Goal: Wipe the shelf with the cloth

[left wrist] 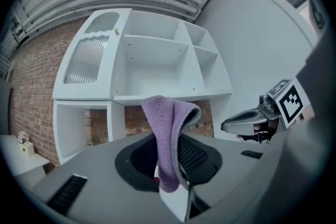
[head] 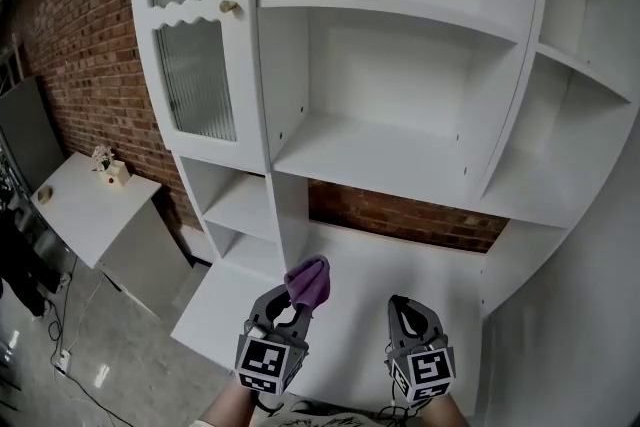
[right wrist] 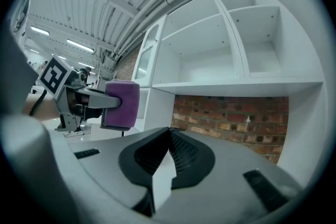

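Observation:
The white shelf unit fills the head view, with open bays above a wide lower ledge. My left gripper is low in front of that ledge, shut on a purple cloth that bunches up above its tips. In the left gripper view the cloth hangs folded between the jaws. My right gripper is beside it on the right, shut with nothing in it; its jaws meet at the tip. The right gripper view shows the cloth off to the left.
A ribbed-glass door with a small round knob closes the shelf unit's left bay. A brick wall runs behind. A low white side table carrying a small ornament stands at the left, with cables on the floor.

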Demonstrator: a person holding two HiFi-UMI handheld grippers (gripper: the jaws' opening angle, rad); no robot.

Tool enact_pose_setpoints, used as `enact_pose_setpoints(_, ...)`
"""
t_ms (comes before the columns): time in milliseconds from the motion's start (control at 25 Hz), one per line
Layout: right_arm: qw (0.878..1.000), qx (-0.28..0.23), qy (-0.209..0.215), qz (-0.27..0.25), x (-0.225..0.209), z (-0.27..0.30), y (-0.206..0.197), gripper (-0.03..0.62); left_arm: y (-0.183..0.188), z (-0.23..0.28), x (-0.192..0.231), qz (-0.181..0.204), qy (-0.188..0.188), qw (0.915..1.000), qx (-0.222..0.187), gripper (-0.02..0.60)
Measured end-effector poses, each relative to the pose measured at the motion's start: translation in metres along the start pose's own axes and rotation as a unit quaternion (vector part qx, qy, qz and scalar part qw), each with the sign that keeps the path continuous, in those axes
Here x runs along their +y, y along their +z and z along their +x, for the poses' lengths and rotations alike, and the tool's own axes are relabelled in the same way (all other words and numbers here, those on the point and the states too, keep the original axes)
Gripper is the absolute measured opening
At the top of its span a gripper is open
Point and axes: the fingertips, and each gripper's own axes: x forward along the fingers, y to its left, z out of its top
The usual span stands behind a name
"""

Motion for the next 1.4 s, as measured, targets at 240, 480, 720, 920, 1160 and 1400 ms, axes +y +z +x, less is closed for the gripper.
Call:
enact_pose_setpoints(240, 1.000, 0.003, -0.014, -0.001, -0.020, 0.032, 0.009, 0.005, 0.027, 0.040, 0.028, 0.088, -0.001, 0.9960, 0.013, 0.091)
enact_pose_setpoints(480, 1.000, -0.004, -0.004, -0.014, -0.015, 0.057, 0.022, 0.005, 0.094, 0.068, 0.055, 0.326, 0.034, 0.9447, 0.016, 0.091)
enact_pose_setpoints(720, 1.000, -0.003, 0.003, -0.012, -0.007, 0.075, 0.023, 0.005, 0.140, 0.112, 0.073, 0.553, 0.075, 0.8284, 0.047, 0.091)
enact_pose_setpoints(920, 1.000, -0.001, 0.004, -0.010, -0.007, 0.081, 0.022, 0.005, 0.167, 0.155, 0.087, 0.652, 0.087, 0.7481, 0.087, 0.092)
enact_pose_setpoints(1160, 1.000, 0.006, 0.004, -0.007, -0.012, 0.083, 0.016, 0.005, 0.180, 0.208, 0.096, 0.719, 0.087, 0.6772, 0.129, 0.094)
enact_pose_setpoints(1400, 1.000, 0.005, -0.003, -0.004, -0.025, 0.087, 0.014, 0.005, 0.175, 0.254, 0.121, 0.743, 0.105, 0.6362, 0.179, 0.094)
